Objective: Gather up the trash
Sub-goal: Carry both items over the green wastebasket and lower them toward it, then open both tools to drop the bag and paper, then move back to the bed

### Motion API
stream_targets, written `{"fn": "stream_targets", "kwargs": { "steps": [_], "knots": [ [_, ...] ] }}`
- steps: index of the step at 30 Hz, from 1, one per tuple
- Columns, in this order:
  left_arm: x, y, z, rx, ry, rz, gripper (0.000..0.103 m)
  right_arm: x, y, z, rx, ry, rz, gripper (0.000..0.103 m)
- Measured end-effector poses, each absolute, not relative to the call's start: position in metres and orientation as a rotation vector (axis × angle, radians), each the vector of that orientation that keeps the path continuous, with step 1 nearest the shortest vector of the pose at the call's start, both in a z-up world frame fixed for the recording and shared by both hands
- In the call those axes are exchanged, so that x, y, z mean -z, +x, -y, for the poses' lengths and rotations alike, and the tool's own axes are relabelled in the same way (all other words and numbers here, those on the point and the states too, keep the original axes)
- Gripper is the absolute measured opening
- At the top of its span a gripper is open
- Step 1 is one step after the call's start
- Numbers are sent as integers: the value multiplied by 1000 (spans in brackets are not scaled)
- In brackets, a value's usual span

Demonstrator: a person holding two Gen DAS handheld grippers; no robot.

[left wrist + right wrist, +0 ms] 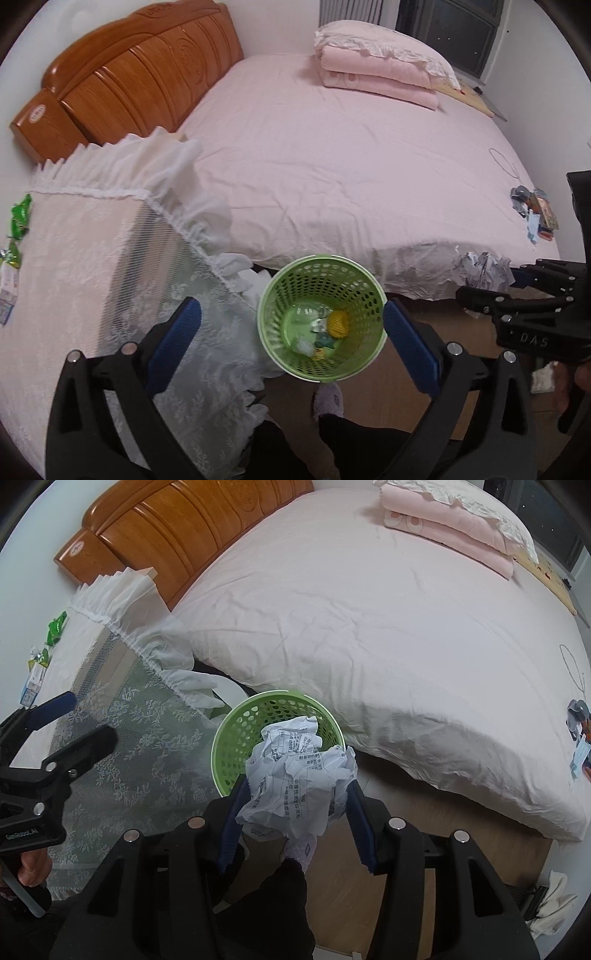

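Note:
A green perforated basket [314, 257] stands on the floor between the bed and a lace-covered nightstand. It holds a yellow piece [339, 323] and small scraps. My left gripper [291, 304] hangs open right above it, with nothing between its blue pads. My right gripper [295, 771] is shut on a crumpled printed paper [295, 768], held just over the near rim of the basket [240, 723]. In the left wrist view that paper [484, 271] shows at the right, by the bed's edge. Green wrappers [20, 218] lie on the nightstand. More scraps [535, 214] lie on the bed's right side.
The pink bed [332, 155] fills the middle, with a wooden headboard [140, 74] and a folded quilt with a pillow [384, 66] at the far end. The lace-covered nightstand [92, 266] is at the left. A person's slippered foot [328, 402] stands on the wooden floor near the basket.

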State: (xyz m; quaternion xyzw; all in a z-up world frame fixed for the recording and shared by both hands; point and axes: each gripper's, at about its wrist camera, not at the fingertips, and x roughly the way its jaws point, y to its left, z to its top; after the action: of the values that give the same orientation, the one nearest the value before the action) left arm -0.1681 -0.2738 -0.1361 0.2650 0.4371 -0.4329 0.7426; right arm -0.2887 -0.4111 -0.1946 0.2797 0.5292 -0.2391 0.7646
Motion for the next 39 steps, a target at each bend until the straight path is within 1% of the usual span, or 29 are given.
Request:
{"fn": "stream_targets", "kwargs": {
  "steps": [4, 10, 12, 13, 14, 15, 31, 39],
  "knots": [
    [121, -155, 241, 847, 568, -916, 95, 195, -282, 409, 507, 602, -1155, 53],
    [103, -131, 201, 743, 480, -929, 95, 196, -266, 403, 469, 578, -1171, 54],
    [97, -125, 190, 719, 450, -928, 95, 197, -258, 398, 445, 565, -1177, 69],
    [95, -124, 185, 711, 438, -927, 95, 197, -256, 396, 446, 552, -1176, 88],
    [92, -121, 181, 704, 427, -927, 95, 197, -252, 392, 455, 531, -1176, 99],
    [91, -120, 177, 697, 421, -926, 95, 197, -248, 388, 456, 509, -1180, 100],
    [93, -101, 146, 618, 368, -950, 95, 189, -215, 370, 402, 488, -1169, 100],
    [96, -73, 120, 533, 328, -967, 95, 183, -195, 355, 363, 457, -1175, 100]
  ]
}}
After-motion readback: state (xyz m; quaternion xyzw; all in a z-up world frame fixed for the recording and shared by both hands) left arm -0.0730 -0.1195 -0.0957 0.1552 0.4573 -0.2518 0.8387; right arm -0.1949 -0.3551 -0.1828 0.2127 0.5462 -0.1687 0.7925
